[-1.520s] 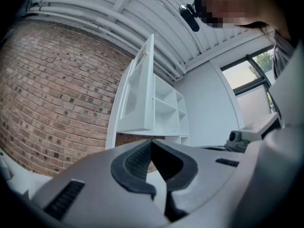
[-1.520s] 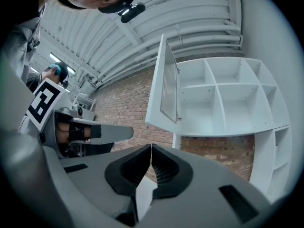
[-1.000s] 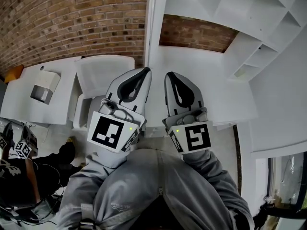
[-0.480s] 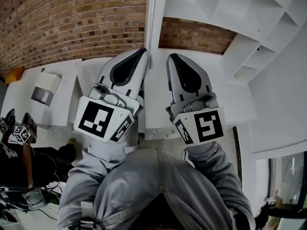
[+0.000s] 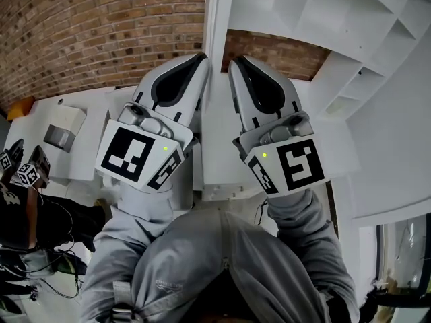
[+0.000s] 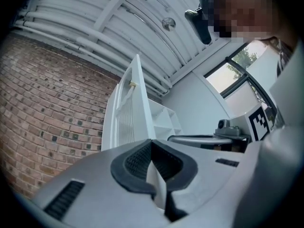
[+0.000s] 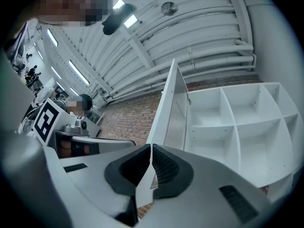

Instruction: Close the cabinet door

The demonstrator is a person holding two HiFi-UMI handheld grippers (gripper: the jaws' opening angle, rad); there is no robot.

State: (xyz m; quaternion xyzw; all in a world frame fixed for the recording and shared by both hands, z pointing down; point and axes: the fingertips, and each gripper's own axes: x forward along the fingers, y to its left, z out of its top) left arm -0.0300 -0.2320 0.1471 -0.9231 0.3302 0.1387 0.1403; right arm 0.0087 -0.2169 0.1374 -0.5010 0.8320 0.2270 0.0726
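Cabinet door [image 5: 219, 19] open, edge-on — just ahead of left gripper [image 5: 201, 59], right gripper [image 5: 233, 60].

Grey: sleeves [image 5: 135, 234], left tool [image 5: 201, 58], right tool [image 5: 233, 61].

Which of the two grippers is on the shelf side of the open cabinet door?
The right gripper: it sits right of the cabinet door, toward the shelves. The left gripper is on the side of the brick wall.

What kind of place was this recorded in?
Probably an indoor workshop or lab: bare brick wall, a white cabinet with open shelf compartments, and a ribbed industrial ceiling with exposed pipes.
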